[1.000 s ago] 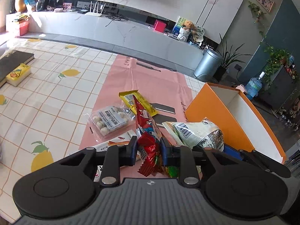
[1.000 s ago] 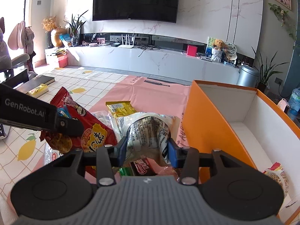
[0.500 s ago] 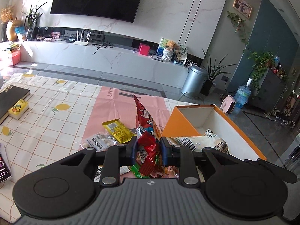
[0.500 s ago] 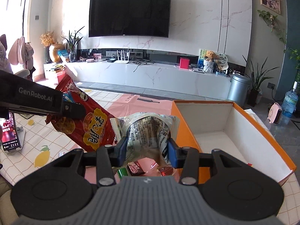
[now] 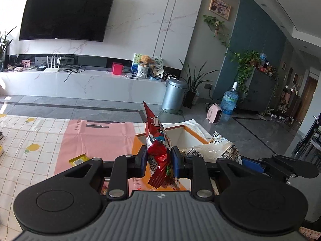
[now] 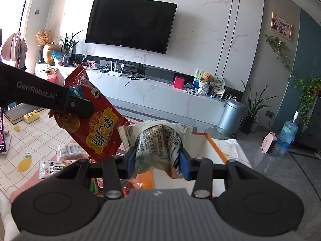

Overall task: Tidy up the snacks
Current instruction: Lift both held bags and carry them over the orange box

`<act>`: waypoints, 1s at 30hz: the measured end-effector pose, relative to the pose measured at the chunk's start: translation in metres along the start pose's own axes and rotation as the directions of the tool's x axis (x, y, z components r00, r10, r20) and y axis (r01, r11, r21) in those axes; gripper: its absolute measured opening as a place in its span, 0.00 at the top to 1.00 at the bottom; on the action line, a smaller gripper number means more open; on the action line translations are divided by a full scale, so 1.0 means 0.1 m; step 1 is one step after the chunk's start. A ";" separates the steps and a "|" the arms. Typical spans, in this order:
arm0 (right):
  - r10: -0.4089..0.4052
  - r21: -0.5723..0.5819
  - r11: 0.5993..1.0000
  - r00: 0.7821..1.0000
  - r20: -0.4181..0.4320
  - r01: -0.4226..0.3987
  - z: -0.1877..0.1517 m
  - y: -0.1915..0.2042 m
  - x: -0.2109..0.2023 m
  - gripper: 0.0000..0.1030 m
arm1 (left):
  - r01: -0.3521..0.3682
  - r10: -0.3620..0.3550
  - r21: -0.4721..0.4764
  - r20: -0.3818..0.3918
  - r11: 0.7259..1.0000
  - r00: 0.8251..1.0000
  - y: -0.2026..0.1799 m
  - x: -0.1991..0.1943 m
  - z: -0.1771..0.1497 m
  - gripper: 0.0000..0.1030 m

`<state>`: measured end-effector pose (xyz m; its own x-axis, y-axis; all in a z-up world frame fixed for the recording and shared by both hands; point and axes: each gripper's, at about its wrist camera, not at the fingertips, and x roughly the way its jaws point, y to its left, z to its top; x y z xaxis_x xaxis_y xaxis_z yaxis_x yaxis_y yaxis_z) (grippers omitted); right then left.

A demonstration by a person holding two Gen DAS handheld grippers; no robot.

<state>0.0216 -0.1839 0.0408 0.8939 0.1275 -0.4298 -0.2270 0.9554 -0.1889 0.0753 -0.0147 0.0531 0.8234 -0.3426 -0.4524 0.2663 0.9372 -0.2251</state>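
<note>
a checked tablecloth with lemon prints is overlaid by a pink mat; at the mat's right edge an orange box with a white inside is seen open; a red snack bag is pinched upright in the left gripper, raised above the mat; a white snack bag is squeezed between the pads of the right gripper, just beside the box's near wall; a yellow packet and a clear pack of white balls are left lying on the mat.
</note>
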 end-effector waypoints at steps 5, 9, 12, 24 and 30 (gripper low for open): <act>-0.052 -0.060 0.997 0.998 -0.025 0.050 0.05 -0.27 -0.01 0.59 | 0.058 -0.057 0.065 -0.005 0.996 0.998 -0.27 0.19 0.08 0.74; -0.075 -0.078 0.995 0.994 -0.074 0.069 0.04 -0.51 0.08 0.59 | 0.100 -0.096 0.099 -0.044 0.990 0.994 -0.41 0.43 0.09 0.74; -0.087 -0.092 0.993 0.989 -0.117 0.077 0.00 -0.66 0.20 0.59 | 0.117 -0.108 0.124 -0.083 0.985 0.991 -0.49 0.63 0.05 0.74; -0.023 -0.057 0.998 0.932 -0.362 0.002 -0.24 -1.06 1.05 0.59 | 0.151 -0.095 0.188 -0.275 0.970 0.957 -0.58 1.40 -0.18 0.74; 0.038 -0.065 0.995 0.887 -0.461 -0.077 -0.36 -1.06 1.48 0.59 | 0.176 -0.076 0.240 -0.375 0.955 0.924 -0.58 1.72 -0.28 0.74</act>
<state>0.1644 -0.2761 -0.0343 0.6057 0.0265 -0.7953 -0.3194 0.9235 -0.2124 0.1874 -0.1303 -0.0359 0.5524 -0.4122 -0.7245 0.5195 0.8500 -0.0875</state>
